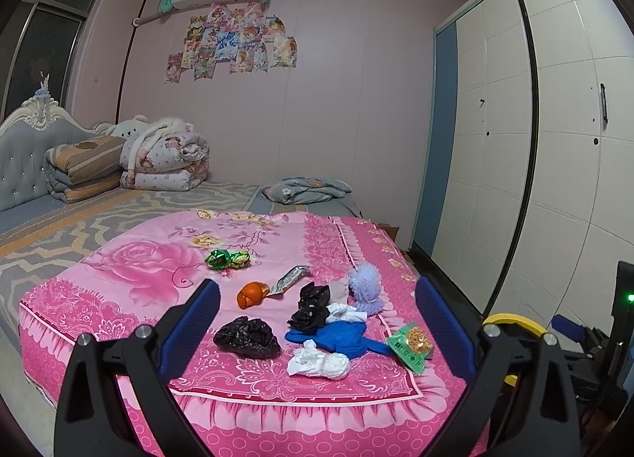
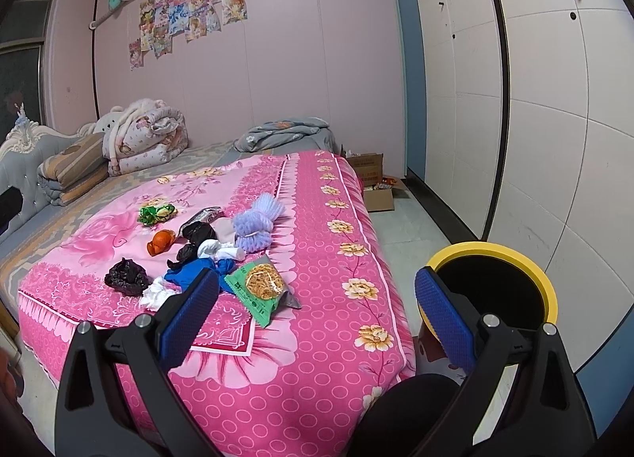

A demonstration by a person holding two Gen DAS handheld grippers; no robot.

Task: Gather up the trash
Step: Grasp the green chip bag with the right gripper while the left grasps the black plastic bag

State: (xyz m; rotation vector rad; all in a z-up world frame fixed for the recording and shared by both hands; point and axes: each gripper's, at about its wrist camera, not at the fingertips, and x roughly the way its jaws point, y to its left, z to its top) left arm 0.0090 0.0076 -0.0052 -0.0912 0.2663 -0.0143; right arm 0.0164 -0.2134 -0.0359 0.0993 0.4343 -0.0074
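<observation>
Nearest to us, the left claw point(image 1: 317, 322) stood wide and empty, its blue pads apart above the foot of the bed. The right claw point(image 2: 317, 306) was likewise wide, holding nothing, poised between the bed edge and the bin.

Item: yellow-rimmed bin point(image 2: 495, 282), on the floor just beside the bed. Its interior showed only dark, so we could not tell whether anything lay inside.

Item: pink floral bedspread point(image 1: 130, 274), bearing all the visible trash. From the near edge we listed:
- a crumpled white tissue point(image 1: 319, 362);
- a green snack packet point(image 1: 410, 342), near the side toward the bin;
- a blue glove point(image 1: 340, 336);
- a crumpled black plastic bag point(image 1: 247, 338);
- two further black wads point(image 1: 311, 306), with a second white tissue point(image 1: 346, 312) touching them;
- an orange peel point(image 1: 253, 294);
- a silvery wrapper point(image 1: 291, 278);
- a lilac foam fruit net point(image 1: 366, 286);
- a green foil wrapper point(image 1: 228, 259), farthest off.

Beyond lay folded quilts point(image 1: 130, 163) at the headboard.

By our judgement the collecting had scarcely begun: every piece listed lay loose on the bed and neither claw had closed on one. The tissue or packet looked the readiest first pick.
</observation>
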